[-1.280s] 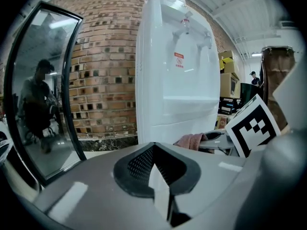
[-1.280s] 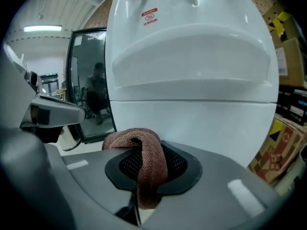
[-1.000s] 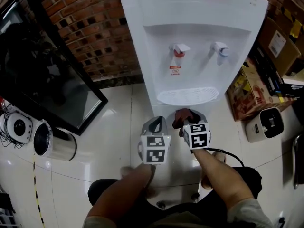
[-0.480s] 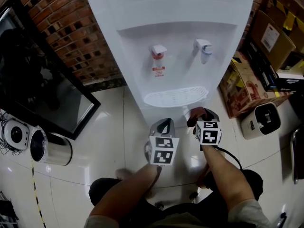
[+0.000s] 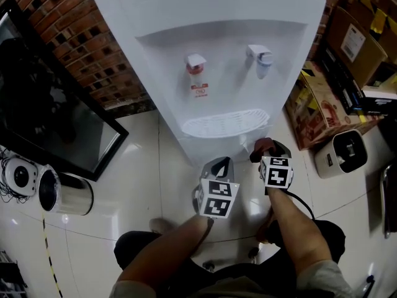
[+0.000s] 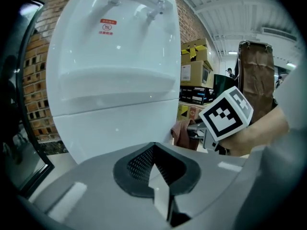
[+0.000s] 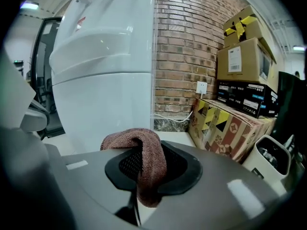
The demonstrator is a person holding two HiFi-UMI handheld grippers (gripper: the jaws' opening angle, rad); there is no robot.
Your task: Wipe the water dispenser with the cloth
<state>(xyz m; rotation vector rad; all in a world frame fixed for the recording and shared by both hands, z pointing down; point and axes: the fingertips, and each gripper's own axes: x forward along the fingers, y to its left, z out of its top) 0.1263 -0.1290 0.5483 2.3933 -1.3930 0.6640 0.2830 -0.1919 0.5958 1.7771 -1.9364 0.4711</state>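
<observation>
The white water dispenser (image 5: 217, 17) stands against the brick wall, with a red tap (image 5: 196, 64) and a blue tap (image 5: 260, 56) above its drip tray (image 5: 223, 123). My right gripper (image 5: 265, 148) is shut on a brown cloth (image 5: 260, 146) and sits low by the dispenser's right front corner. In the right gripper view the cloth (image 7: 148, 162) drapes over the jaws, just short of the cabinet (image 7: 105, 80). My left gripper (image 5: 218, 164) is shut and empty, facing the lower front panel (image 6: 115, 123). The left gripper view also shows the cloth (image 6: 182, 134).
Cardboard boxes (image 5: 322, 104) are stacked right of the dispenser, with a white appliance (image 5: 344, 153) on the floor beside them. A dark glass panel (image 5: 49, 110) leans at the left, near a metal can (image 5: 65, 194). The person's legs are below the grippers.
Both grippers have moved forward and a little right, closer to the dispenser's lower front. The cloth stays in the right gripper.
</observation>
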